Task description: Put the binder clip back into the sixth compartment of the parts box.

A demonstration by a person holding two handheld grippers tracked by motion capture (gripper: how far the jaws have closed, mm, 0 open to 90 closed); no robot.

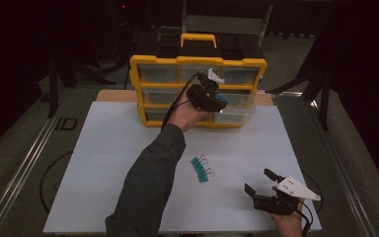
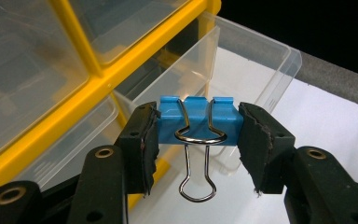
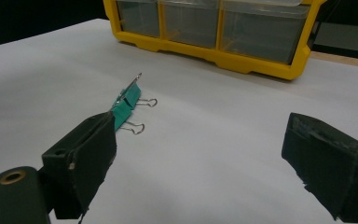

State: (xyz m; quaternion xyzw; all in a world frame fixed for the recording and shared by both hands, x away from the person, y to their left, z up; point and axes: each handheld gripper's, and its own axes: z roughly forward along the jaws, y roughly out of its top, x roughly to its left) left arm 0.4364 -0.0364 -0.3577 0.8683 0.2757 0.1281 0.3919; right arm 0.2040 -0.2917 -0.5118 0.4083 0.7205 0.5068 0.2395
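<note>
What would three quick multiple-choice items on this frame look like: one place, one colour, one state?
1. Where is the left claw's binder clip?
A. Flat on the white sheet
B. Held up at a pulled-out clear drawer of the yellow organizer
C. Between the right claw's pads

2. What colour is that held clip?
A. Blue
B. Red
C. Black

3. How does the right claw stand?
A. Shut on a clip
B. Shut on nothing
C. Open, with nothing between its pads

Key:
1 B: the left claw grips the blue binder clip right in front of the pulled-out drawer of the organizer.
2 A: its body is blue, unlike the teal clips lying on the white sheet.
3 C: the right claw has its pads wide apart over bare sheet.
</note>
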